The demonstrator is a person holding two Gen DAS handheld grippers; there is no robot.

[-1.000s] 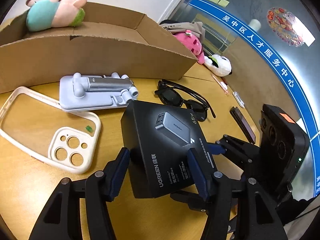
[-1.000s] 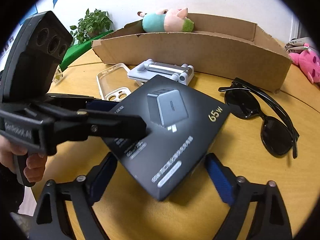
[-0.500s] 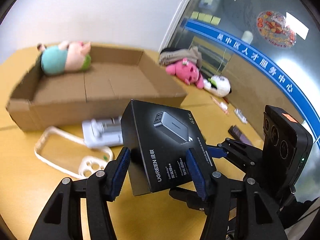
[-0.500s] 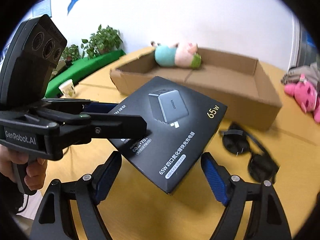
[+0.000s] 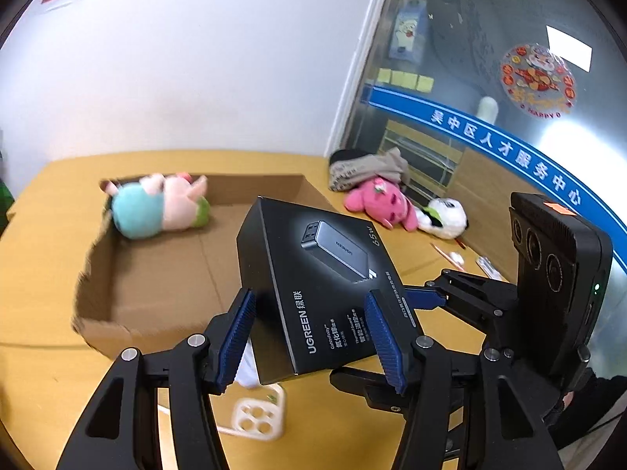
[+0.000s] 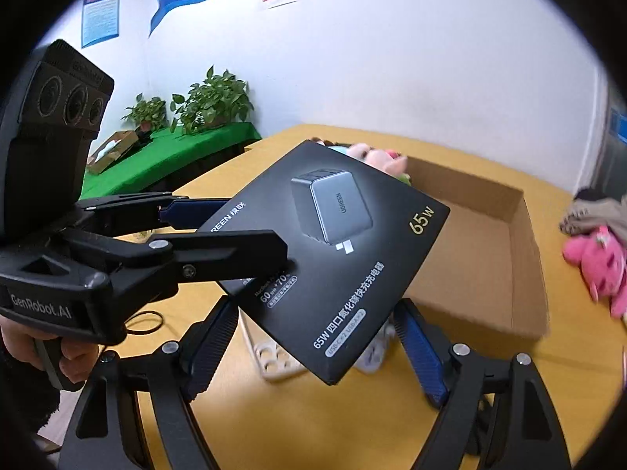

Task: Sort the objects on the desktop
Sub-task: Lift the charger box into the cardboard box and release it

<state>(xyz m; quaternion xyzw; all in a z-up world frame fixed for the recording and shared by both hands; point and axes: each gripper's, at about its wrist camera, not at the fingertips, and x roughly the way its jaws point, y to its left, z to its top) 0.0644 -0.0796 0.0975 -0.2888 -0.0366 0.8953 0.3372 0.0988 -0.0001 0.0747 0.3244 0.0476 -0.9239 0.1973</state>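
Two grippers meet around one black charger box point(image 5: 317, 293), which hangs in the air, tilted, above the yellow table point(image 5: 47, 372). The left gripper point(image 5: 309, 337) has its blue pads pressed against the box's two side faces, so it is clamped on the box. The right gripper point(image 6: 313, 352) has its fingers spread wide to either side of the box's lower corner, and neither pad looks to be touching it.

Ahead of the left fingers lies the open cardboard box point(image 5: 164, 286) with a plush pig point(image 5: 156, 207) at its far end. Below the fingers, on the table, sits a white phone case point(image 5: 256, 419).

My guess is the charger box is headed for the cardboard box. The hold is near one end, so the long, slanted box could pivot between the pads and slip. Letting go too soon could drop it on the cardboard wall or the phone case. The right fingers, so near, could knock it as well.
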